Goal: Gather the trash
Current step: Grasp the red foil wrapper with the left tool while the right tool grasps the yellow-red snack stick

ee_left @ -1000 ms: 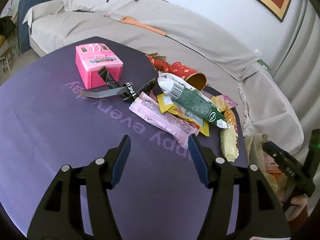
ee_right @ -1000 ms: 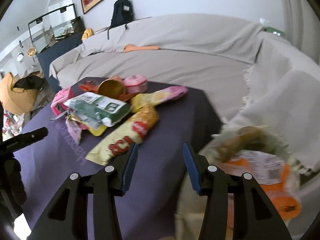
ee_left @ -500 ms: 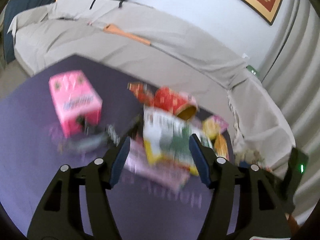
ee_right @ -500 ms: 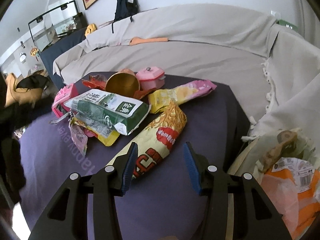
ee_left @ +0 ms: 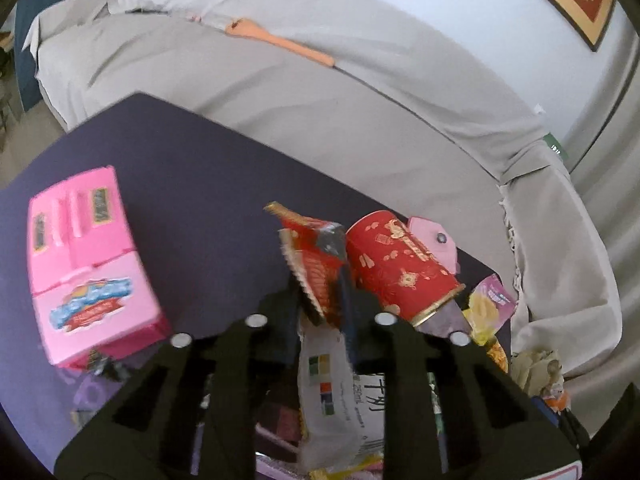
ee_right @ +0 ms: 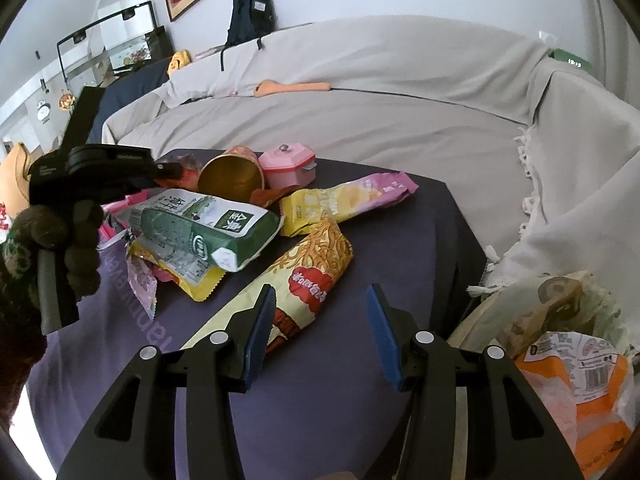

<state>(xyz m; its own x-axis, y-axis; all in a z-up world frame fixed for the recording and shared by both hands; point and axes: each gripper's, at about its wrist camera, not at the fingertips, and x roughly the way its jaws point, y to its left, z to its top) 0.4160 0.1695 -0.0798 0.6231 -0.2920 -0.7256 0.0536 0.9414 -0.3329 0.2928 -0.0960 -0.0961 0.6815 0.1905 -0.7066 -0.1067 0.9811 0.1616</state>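
A grey-draped sofa [ee_right: 360,120] bears a black backpack [ee_right: 248,12] and an orange back-scratcher [ee_left: 280,42].

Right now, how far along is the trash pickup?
Done: some wrappers already sit in the bag beside the table. In hand: the left hand-held gripper is closing with the red wrapper between its fingers. The right hand-held gripper is open and empty. Left: the green-and-white packet, noodle packet, yellow-pink packet and red cup.
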